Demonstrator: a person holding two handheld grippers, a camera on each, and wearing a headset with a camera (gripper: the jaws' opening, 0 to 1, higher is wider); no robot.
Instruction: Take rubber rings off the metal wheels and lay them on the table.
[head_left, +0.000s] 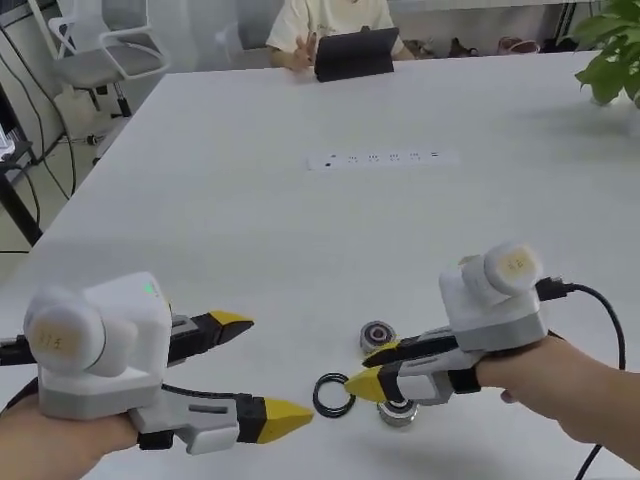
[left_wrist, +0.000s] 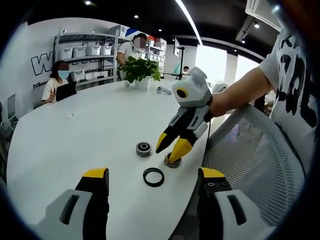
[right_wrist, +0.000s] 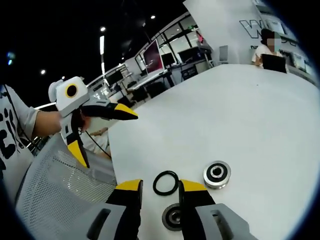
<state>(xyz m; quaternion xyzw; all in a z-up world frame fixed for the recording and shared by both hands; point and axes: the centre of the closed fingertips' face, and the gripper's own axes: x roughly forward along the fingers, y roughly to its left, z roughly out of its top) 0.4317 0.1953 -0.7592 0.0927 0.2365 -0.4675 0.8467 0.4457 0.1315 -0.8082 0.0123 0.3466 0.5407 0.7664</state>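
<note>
1 rubber ring (head_left: 318, 395) lies free on the bench (head_left: 300, 230) — that much is done. The right tool (head_left: 376, 368), jaws slightly parted, noses at the near metal wheel (head_left: 398, 414). The left tool (head_left: 262, 370) gapes wide, carrying nothing. The far wheel (head_left: 377, 335) probably comes next — I can't tell if its ring is on.

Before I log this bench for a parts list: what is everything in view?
table: one, white, under everything
rubber ring: one, black, flat near the front edge
metal wheels: two, silver; one past the ring, the other right of it
power strip: one, white, mid-table
tablet: one, dark, far end, before a seated person
plant: one, green, far right
office chair: one, white, far left
left gripper: one, white with black-yellow jaws, wide open
right gripper: one, same colours, jaws apart over the nearer wheel
</note>
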